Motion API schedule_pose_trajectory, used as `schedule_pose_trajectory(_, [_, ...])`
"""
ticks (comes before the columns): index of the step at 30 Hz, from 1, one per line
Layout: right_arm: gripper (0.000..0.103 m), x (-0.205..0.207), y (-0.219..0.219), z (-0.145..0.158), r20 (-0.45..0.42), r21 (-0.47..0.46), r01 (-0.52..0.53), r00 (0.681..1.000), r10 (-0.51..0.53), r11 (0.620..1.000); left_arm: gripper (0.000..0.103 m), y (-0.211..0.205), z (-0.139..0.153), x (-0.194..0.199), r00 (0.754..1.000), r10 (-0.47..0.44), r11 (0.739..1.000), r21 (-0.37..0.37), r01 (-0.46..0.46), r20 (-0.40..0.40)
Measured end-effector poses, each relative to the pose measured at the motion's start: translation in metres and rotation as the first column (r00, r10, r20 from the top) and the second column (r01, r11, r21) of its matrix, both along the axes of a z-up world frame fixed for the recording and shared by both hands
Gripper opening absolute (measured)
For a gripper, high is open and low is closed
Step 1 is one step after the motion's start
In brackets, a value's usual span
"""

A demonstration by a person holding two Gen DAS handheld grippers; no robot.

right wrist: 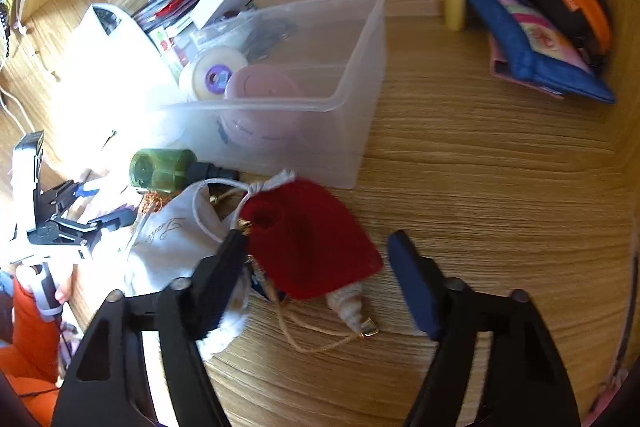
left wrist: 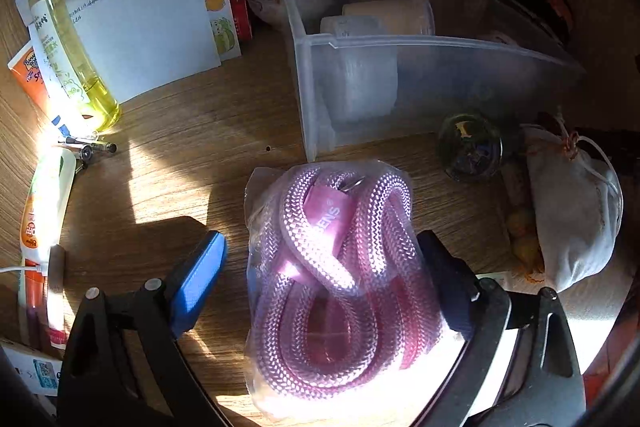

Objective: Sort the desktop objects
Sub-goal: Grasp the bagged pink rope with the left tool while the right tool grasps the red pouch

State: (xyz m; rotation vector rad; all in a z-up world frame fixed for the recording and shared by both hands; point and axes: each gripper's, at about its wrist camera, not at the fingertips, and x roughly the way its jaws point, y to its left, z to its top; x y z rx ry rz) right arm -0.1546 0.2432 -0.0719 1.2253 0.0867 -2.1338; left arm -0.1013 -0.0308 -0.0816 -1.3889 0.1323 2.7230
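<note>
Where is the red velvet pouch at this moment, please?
In the right wrist view, the red pouch lies on the wooden desk between the right gripper's fingers, beside the white drawstring bag and just before the clear bin.

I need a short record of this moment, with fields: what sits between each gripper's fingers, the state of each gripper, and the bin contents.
left gripper: open, straddling the bagged pink rope; right finger seems to touch the bag, left finger apart
right gripper: open, around the red pouch; no grip visible
clear bin: holds a tape roll and a pink round case
surface: wooden desk
</note>
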Motion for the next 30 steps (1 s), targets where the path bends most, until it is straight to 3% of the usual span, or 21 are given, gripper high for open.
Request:
schedule_pose_trajectory(4, [0.057,0.0,-0.006,0.0,-0.008,0.007,-0.008,1.0,0.008,1.0,0.074,0.001,0.003,0.004,1.0,0.004,1.0,-0.006,-0.004,-0.026])
schedule_pose_trajectory(7, [0.052,0.001,-0.007,0.001,-0.01,-0.007,-0.006,1.0,0.006,1.0,0.067,-0.001,0.005,0.005,0.999,0.011,1.0,-0.005,-0.011,-0.033])
schedule_pose_trajectory(9, [0.044,0.006,-0.005,0.004,-0.026,-0.013,-0.012,1.0,0.012,1.0,0.064,-0.001,0.006,0.006,0.999,0.018,1.0,-0.015,-0.019,-0.043])
schedule_pose_trajectory(13, [0.015,0.014,-0.001,0.014,-0.04,-0.054,-0.037,0.999,0.035,0.998,0.061,-0.005,0.006,0.008,0.998,0.017,1.0,-0.025,-0.019,-0.064])
schedule_pose_trajectory(14, [0.013,0.016,-0.002,0.015,-0.039,-0.059,-0.042,0.998,0.04,0.997,0.06,-0.006,0.007,0.01,0.997,0.021,0.999,-0.024,-0.023,-0.07])
schedule_pose_trajectory(19, [0.013,0.021,0.0,0.017,-0.047,-0.048,-0.022,0.999,0.02,0.999,0.057,-0.014,0.014,0.019,0.994,0.06,0.998,0.03,-0.057,-0.094])
schedule_pose_trajectory(21, [0.017,0.022,0.003,0.018,-0.053,-0.031,-0.02,0.998,0.019,0.999,0.057,-0.017,0.017,0.022,0.991,0.077,0.996,0.049,-0.072,-0.107])
schedule_pose_trajectory(26, [0.038,0.02,0.001,0.015,-0.071,0.016,0.001,0.998,0.0,1.0,0.057,-0.021,0.024,0.033,0.986,0.096,0.992,0.095,-0.083,-0.136])
schedule_pose_trajectory(30, [0.039,0.017,-0.006,0.01,-0.067,0.027,-0.018,0.998,0.019,0.999,0.057,-0.02,0.031,0.036,0.982,0.095,0.991,0.111,-0.078,-0.162])
